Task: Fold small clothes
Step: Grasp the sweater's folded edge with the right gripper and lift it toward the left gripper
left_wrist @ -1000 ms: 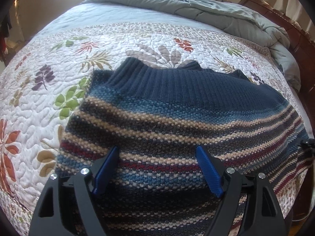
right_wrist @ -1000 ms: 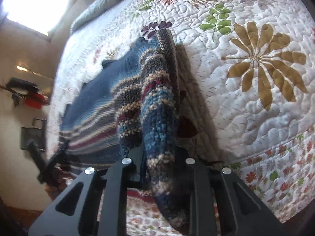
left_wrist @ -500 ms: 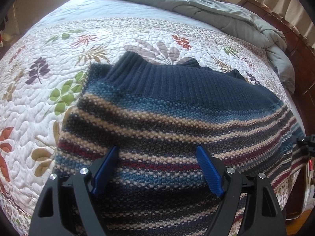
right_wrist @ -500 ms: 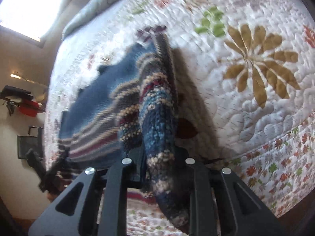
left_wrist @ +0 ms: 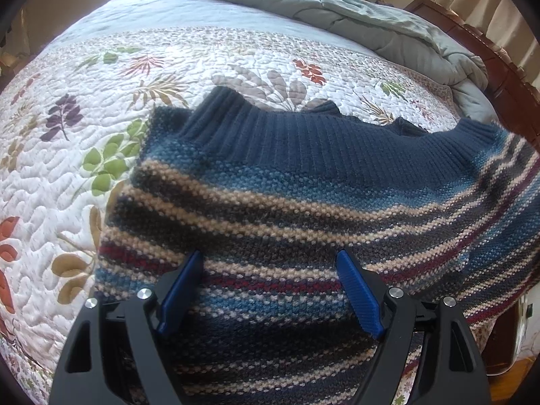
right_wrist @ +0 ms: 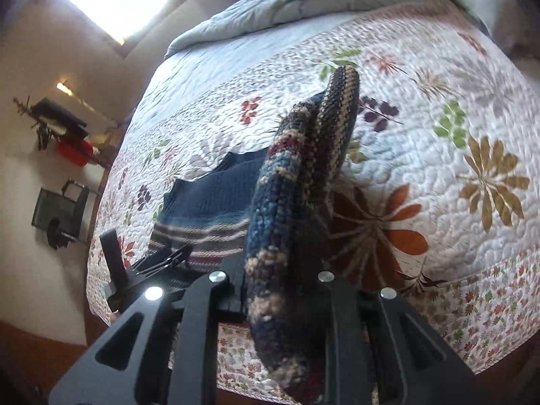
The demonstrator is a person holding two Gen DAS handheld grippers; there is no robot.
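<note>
A striped knit sweater (left_wrist: 270, 202) with a navy ribbed collar lies on the floral quilt (left_wrist: 84, 168). My left gripper (left_wrist: 270, 280) hovers low over its striped body, blue pads (left_wrist: 357, 290) wide apart and open, gripping nothing. The sweater's right side curls up off the bed. In the right wrist view my right gripper (right_wrist: 273, 287) is shut on a bunched edge of the sweater (right_wrist: 287, 202), which hangs raised above the quilt (right_wrist: 438, 135). The left gripper (right_wrist: 162, 260) shows at the sweater's far side there.
A rumpled grey duvet (left_wrist: 371, 23) lies across the far end of the bed, beside a dark wooden bed frame (left_wrist: 499, 60). The quilt's front edge (right_wrist: 472, 320) drops off near my right gripper. Shelving and a red item (right_wrist: 71, 148) stand by the left wall.
My right gripper has risen and swung across with the sweater edge in it, so the sweater's right side now lifts off the quilt. My left gripper has stayed put, still open.
</note>
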